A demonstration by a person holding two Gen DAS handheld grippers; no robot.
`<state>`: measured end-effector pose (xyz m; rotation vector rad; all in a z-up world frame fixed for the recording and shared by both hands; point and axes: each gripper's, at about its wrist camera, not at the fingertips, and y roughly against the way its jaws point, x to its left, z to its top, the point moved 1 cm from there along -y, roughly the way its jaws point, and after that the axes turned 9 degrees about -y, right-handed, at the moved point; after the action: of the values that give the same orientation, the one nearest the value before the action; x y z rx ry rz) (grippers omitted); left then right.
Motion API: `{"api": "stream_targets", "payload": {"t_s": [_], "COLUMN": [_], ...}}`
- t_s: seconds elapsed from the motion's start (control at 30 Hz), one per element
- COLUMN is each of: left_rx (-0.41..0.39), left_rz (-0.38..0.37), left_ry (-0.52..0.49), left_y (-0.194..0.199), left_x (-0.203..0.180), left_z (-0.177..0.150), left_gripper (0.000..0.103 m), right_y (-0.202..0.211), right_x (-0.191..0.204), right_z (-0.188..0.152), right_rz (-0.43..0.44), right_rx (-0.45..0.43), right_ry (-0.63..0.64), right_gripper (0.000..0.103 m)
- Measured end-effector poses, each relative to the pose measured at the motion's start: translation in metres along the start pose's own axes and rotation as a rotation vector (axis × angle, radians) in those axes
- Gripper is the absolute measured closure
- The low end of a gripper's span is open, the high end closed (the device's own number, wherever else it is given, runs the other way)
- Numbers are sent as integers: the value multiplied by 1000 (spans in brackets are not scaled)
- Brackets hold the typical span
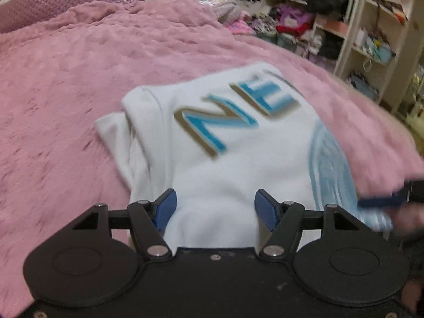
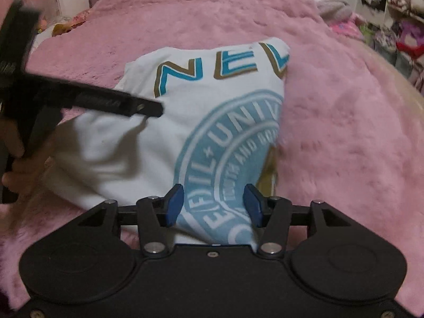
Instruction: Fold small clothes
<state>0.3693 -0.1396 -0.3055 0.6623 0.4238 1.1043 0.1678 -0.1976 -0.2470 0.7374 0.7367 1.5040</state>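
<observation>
A white T-shirt [image 1: 228, 153] with blue "NE" lettering and a pale blue round crest lies partly folded on the pink furry blanket [image 1: 66, 92]. It also shows in the right wrist view [image 2: 148, 148]. My left gripper [image 1: 215, 206] is open, its blue pads on either side of the shirt's near edge. My right gripper [image 2: 214, 203] is open too, straddling the near edge over the crest. The left gripper [image 2: 148, 108] reaches in from the left in the right wrist view, over the white part of the shirt.
The blanket [image 2: 344, 122] covers the whole bed. A pink headboard cushion [image 1: 74, 0] lies at the back. Cluttered white shelves [image 1: 371, 34] and heaps of clothes [image 1: 286, 23] stand beyond the bed's right edge.
</observation>
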Motion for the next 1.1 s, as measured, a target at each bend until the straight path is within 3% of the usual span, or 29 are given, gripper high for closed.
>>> {"api": "stream_targets", "payload": {"t_s": [0.1,0.2,0.27,0.37,0.4,0.47,0.57,0.73,0.8,0.9,1.0,1.1], "left_rx": [32,10,-26,112,99,86,81,188,188,177,160,152], "left_rz": [55,133,104,54,33,4,21,195,177,189,234,229], "left_ry": [-92,-154,-107,-69,-40,12,72,171,170,176,141,117], "left_y": [14,36,46,20,20,28,61,122,151,189,215,227], "left_x": [-16,-32,-35,-19,-12,-2,1,2,-2,-7,-21,-34], "left_z": [-16,-27,-32,-47,-52,-58,-54,-38,-32,-29,-29,-29], "left_gripper": [35,35,35,35,35,35,35,35,35,35,35,35], "right_y": [20,38,33,7,-3,-1,20,55,75,106,133,152], "right_x": [3,6,6,9,9,7,5,18,24,28,32,37], "right_z": [2,12,21,17,10,-4,-9,14,22,27,24,16], "right_rz": [-13,-42,-40,-51,-81,-80,-89,-219,-244,-188,-172,-205], "right_rx": [25,-68,-97,-21,23,3,-2,-1,-6,14,13,4], "right_ry": [18,20,4,15,26,53,41,49,37,-22,-43,-46], "right_gripper": [55,55,55,55,56,56,56,36,35,21,21,21]}}
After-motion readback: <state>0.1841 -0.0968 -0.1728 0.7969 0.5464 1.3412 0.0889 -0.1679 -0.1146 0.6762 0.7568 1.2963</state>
